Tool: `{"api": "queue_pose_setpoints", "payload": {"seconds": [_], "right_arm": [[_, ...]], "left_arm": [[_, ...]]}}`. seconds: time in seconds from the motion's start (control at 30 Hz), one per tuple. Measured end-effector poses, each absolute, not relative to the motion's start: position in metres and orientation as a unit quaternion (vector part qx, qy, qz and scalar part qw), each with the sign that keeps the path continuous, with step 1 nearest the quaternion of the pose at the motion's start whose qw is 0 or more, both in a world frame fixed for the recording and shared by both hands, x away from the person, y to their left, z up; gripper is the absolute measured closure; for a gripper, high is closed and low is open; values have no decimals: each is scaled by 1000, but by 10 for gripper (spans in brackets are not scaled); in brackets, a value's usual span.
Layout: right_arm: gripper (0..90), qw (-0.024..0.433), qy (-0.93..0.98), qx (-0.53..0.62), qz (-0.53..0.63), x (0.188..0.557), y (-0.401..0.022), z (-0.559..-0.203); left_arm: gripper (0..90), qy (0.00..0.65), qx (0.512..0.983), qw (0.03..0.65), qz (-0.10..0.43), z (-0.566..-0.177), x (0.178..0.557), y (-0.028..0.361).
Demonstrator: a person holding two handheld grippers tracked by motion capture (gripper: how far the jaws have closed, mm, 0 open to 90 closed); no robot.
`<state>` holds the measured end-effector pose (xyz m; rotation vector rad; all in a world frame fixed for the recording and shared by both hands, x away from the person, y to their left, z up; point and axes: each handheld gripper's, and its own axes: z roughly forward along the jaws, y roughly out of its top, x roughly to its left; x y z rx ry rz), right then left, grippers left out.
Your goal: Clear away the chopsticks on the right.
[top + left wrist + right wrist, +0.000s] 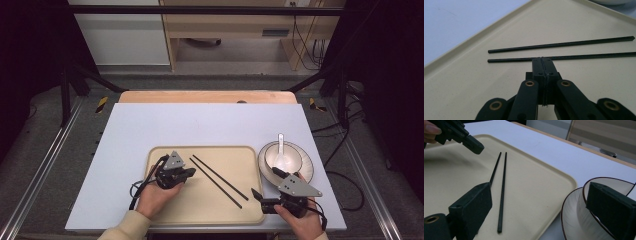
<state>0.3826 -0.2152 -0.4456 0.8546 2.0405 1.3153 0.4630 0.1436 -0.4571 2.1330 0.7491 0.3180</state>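
Table [150, 125]: white top, with everything gathered toward its near edge.
Tray [210, 205]: beige, rounded corners, at the near edge a little right of centre; mostly bare.
Plate [306, 165]: pale with a dark rim line, on the table just off the tray's right edge, carrying the bowl.
Bowl [295, 156]: sits on the plate – a white spoon [280, 150] rests inside, handle toward the far edge.
Chopsticks [218, 179]: two black sticks lying side by side on the tray, near parallel and slightly apart, slanting from mid-tray toward its near right corner.
Left gripper [189, 173]: over the tray's left half, jaws pressed together on nothing, tip aimed at the sticks; in the left gripper view the tip [543, 65] overlaps the nearer stick – touching or hovering above it, cannot tell.
Right gripper [264, 186]: at the tray's near right corner, jaws spread wide and empty, one jaw over the tray, the other in front of the bowl and plate in the right gripper view.
Step in hand: approach to the chopsticks, neither stick gripped yet, by my reading.
Next move: probably the left jaws must part, straddle a stick and close squarely across it; thin sticks lying flat on the tray may slip or roll away.
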Motion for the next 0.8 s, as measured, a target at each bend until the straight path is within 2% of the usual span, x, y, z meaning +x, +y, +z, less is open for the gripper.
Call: {"api": "queue_pose_setpoints", "payload": {"seconds": [0.8], "right_arm": [[127,266,749,322,514,384,-223,-450]], "left_arm": [[894,295,874,367,117,-474,485,105]]}}
